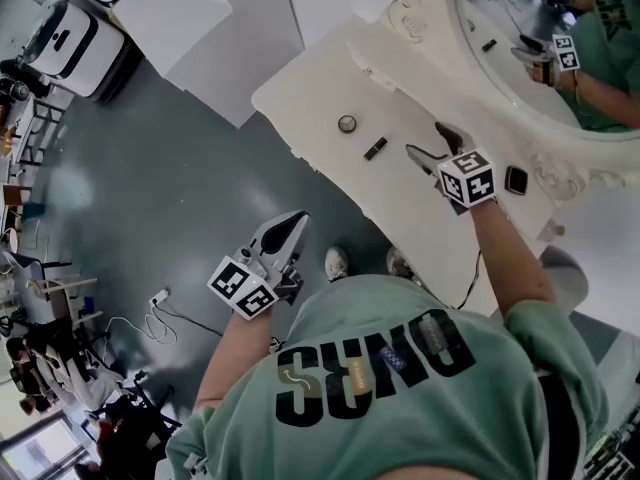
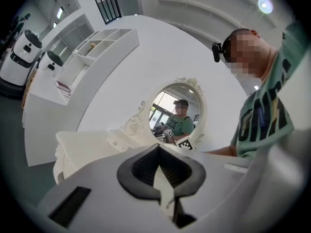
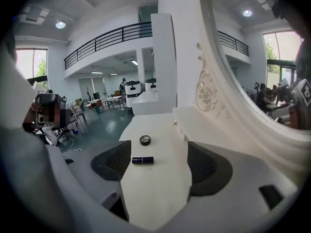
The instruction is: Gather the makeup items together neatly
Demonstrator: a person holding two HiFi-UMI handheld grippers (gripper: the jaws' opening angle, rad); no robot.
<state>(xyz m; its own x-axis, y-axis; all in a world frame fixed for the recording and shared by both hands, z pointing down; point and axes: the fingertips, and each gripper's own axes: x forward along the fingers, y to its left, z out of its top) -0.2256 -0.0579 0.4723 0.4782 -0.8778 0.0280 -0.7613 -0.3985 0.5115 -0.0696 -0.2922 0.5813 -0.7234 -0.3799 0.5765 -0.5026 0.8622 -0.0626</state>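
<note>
Grey floor lies beneath the left tongs [image 1: 297, 218], which are held out in the air off the near edge of the cream-white vanity surface [image 1: 320, 78]. The bare left forearm is bent at the elbow and rises from the green T-shirt, with the wrist angled so the tongs point up toward that surface. In the left gripper view their dark pads [image 2: 138, 169] meet at the tips with nothing between them.

On the surface, a small round dark-rimmed case [image 1: 347, 123] sits on its own. A short dark tube [image 1: 375, 149] lies on its side near it, the two apart. Further right, the right forearm reaches forward, nearly straight, out over the surface. The right tongs [image 1: 424, 138] hover low with their jaws spread wide and empty, aimed back toward the tube. In the right gripper view the tube lies just ahead of the open dark pads [image 3: 112, 161], closer to one of them, and the round case is beyond it.

A dark rounded-square compact [image 1: 516, 179] rests flat beside the right wrist, well apart from the other two items, close to the carved frame of the oval mirror [image 1: 520, 28].
</note>
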